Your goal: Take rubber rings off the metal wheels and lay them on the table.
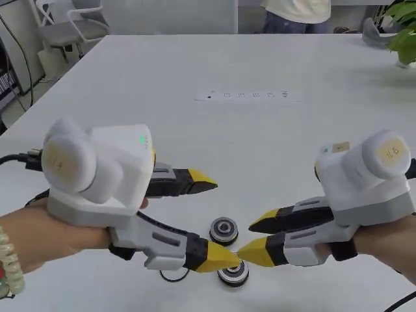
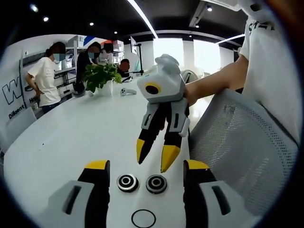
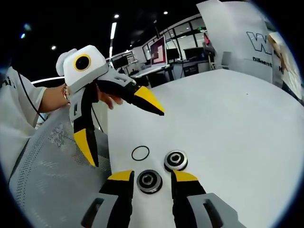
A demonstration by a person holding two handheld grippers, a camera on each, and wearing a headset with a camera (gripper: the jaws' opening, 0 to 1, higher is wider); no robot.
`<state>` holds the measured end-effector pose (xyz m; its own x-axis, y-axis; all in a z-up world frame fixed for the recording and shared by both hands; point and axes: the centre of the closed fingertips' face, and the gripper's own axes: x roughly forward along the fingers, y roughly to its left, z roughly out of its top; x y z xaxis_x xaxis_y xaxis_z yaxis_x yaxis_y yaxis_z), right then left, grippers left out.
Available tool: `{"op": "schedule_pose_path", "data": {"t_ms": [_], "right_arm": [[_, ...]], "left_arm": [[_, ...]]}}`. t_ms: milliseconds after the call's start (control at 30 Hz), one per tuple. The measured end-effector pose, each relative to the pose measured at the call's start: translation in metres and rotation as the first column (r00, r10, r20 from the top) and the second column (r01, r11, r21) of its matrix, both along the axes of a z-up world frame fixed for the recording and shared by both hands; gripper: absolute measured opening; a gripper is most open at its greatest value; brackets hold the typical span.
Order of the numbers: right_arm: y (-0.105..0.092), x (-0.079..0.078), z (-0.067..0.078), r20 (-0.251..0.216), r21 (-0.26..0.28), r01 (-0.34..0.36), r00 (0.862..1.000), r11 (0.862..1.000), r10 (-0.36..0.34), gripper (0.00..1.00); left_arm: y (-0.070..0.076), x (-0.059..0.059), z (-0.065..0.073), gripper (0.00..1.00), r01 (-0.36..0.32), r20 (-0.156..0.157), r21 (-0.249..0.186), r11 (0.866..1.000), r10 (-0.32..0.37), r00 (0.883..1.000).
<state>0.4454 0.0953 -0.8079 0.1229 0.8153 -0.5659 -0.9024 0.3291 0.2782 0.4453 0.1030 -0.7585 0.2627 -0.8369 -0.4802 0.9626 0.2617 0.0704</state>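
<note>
Two small metal wheels lie on the white table [image 1: 273, 149]: one [image 1: 223, 229] farther out, one [image 1: 233, 273] nearer me. A loose black rubber ring [image 1: 172, 276] lies left of them, partly hidden under my left gripper [image 1: 213, 220], which is open and hovers above the wheels. My right gripper [image 1: 255, 238] comes in from the right, open, its lower tip close to the nearer wheel. In the right gripper view that wheel [image 3: 149, 181] sits between the open jaws, untouched, with the other wheel [image 3: 175, 160] and ring [image 3: 140, 153] beyond. The left gripper view shows both wheels [image 2: 128, 182] [image 2: 156, 184] and the ring [image 2: 143, 218].
A row of flush sockets [image 1: 247, 95] sits mid-table. A chair [image 1: 71, 26] stands at the far left, a plant [image 1: 404, 36] at the far right, a person [image 1: 296, 13] at the far end. A mesh chair [image 2: 237, 142] is close behind me.
</note>
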Motion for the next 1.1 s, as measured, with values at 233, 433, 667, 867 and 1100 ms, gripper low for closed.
{"op": "schedule_pose_path", "data": {"t_ms": [233, 433, 667, 867, 1100], "right_arm": [[0.003, -0.008, -0.009, -0.008, -0.022, -0.041, 0.999, 0.999, 0.041, 0.29], [0.003, -0.012, -0.015, -0.025, -0.037, -0.057, 0.998, 0.998, 0.056, 0.28], [0.006, -0.013, -0.017, -0.037, -0.024, -0.053, 0.998, 0.998, 0.052, 0.28], [0.007, -0.012, -0.021, -0.045, -0.023, -0.042, 0.998, 0.999, 0.041, 0.27], [0.006, -0.016, -0.028, -0.046, -0.058, -0.064, 0.997, 0.996, 0.061, 0.26]], "left_arm": [[0.001, -0.006, -0.017, 0.56, 0.002, -0.018, 0.013, 1.000, -0.002, 1.000], [0.006, -0.012, -0.031, 0.53, -0.003, -0.070, 0.018, 1.000, 0.004, 0.998], [0.009, -0.012, -0.038, 0.51, -0.010, -0.092, 0.027, 1.000, 0.012, 0.996], [0.009, -0.011, -0.043, 0.46, -0.010, -0.091, 0.035, 0.999, 0.014, 0.996], [0.004, -0.011, -0.044, 0.41, 0.001, -0.078, 0.030, 1.000, 0.001, 0.997]]}}
